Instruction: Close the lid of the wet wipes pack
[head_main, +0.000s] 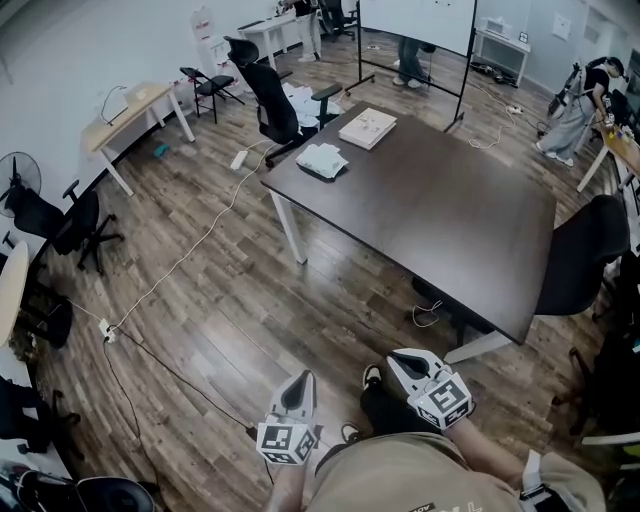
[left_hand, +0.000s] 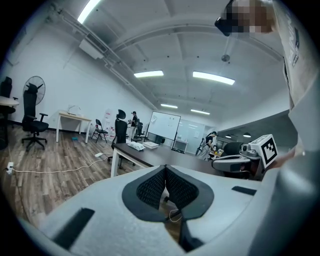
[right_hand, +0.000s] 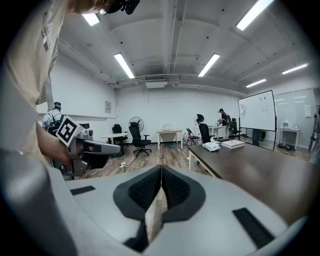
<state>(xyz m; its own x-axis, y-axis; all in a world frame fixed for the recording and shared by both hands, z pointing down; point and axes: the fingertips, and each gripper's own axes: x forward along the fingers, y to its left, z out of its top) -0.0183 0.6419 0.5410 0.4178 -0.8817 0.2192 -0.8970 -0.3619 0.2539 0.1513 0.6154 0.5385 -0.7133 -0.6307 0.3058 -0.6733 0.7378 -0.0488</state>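
Not started: left hand-held gripper and right hand-held gripper both jaws-together and empty, held low, well apart from worktop, pack at its far corner (lid too small to tell), approach and closing left.

Open-plan office, indicated by: large dark-brown rectangular worktop, black swivel office chairs, white wheeled whiteboard, smaller pale wooden worktop, long ceiling strip lights, brown wood-plank floor.
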